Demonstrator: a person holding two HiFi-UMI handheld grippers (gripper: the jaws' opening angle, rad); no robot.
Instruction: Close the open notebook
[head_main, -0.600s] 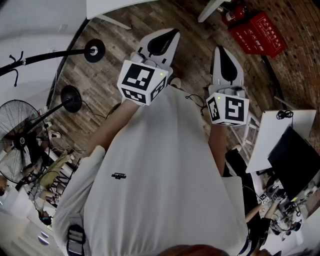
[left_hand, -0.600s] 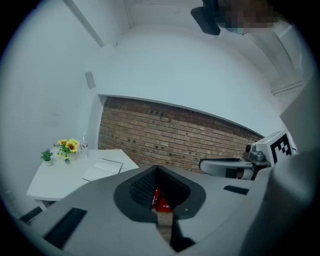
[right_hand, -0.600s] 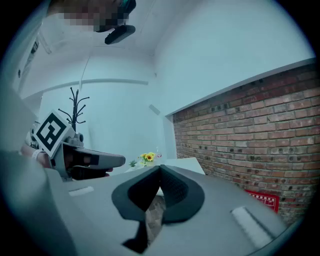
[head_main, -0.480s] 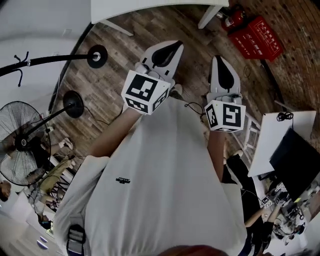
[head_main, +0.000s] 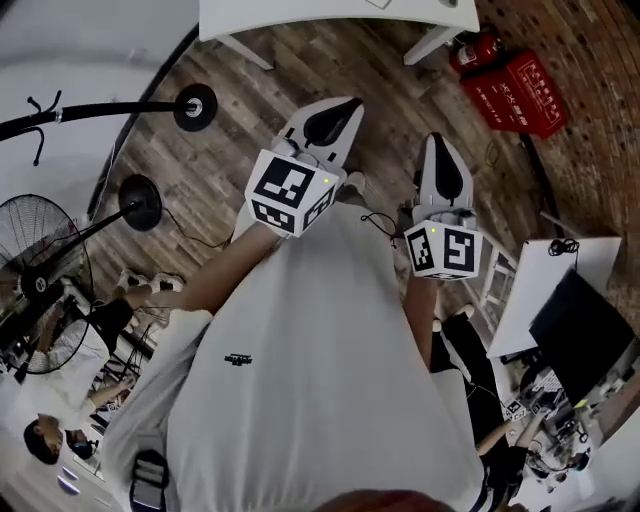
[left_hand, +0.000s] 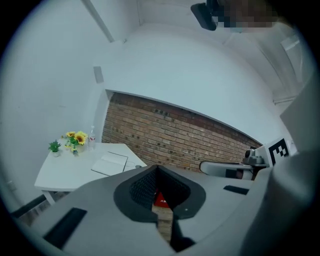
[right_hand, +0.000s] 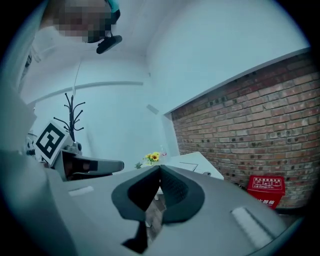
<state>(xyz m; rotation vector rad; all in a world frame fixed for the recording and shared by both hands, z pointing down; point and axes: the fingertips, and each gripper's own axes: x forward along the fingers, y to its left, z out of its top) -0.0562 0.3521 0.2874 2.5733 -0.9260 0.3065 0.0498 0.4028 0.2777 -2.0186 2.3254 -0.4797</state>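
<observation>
The open notebook (left_hand: 110, 163) lies flat on a white table (left_hand: 67, 172) some way ahead; the right gripper view also shows the notebook (right_hand: 190, 163), on the table's near part. My left gripper (head_main: 335, 115) and right gripper (head_main: 443, 152) are held side by side in front of my chest, above the wooden floor and short of the table (head_main: 300, 15). Both have their jaws shut with nothing between them, the left gripper (left_hand: 156, 168) and the right gripper (right_hand: 160, 168) each showing tips that meet. Neither touches the notebook.
A pot of sunflowers (left_hand: 75, 140) and a water bottle (left_hand: 91, 137) stand at the table's far end. A red box (head_main: 515, 80) and a fire extinguisher (head_main: 478, 48) sit by the brick wall. Stand bases (head_main: 192, 105), a fan (head_main: 40, 290) and a desk (head_main: 560, 290) flank me.
More of the white table has come into the top of the head view, and both grippers sit lower in the picture. Both stay shut and empty.
</observation>
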